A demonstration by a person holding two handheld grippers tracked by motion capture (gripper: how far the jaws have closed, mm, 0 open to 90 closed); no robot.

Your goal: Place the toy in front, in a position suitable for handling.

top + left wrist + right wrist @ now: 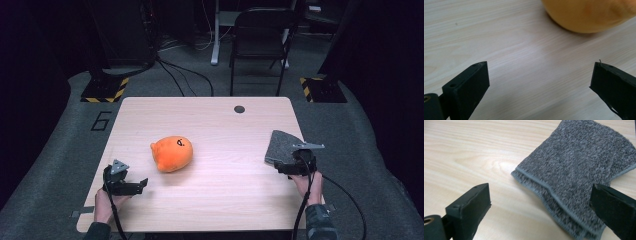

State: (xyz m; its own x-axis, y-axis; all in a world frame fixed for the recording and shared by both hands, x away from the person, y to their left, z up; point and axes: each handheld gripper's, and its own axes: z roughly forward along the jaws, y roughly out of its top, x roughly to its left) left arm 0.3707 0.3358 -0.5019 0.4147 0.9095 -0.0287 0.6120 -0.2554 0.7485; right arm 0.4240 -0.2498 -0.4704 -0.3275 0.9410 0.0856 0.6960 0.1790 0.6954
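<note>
Here, spread right tongs [540, 207] flank grey towel [579, 172].

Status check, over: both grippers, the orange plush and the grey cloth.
Left gripper open, short of orange plush. Right gripper open at grey cloth. Nothing blocking either.

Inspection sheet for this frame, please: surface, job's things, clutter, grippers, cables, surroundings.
Surface: light wooden table, dark round cap near the far edge.
Job's things: orange plush toy near the centre; folded grey towel at the right edge.
Clutter: nothing seen.
Grippers: left gripper open, short of the toy; right gripper open, at the towel's near end.
Cables: one trails from each gripper; more on the floor beyond.
Surroundings: black chair, grey floor, hazard-striped bases.
</note>
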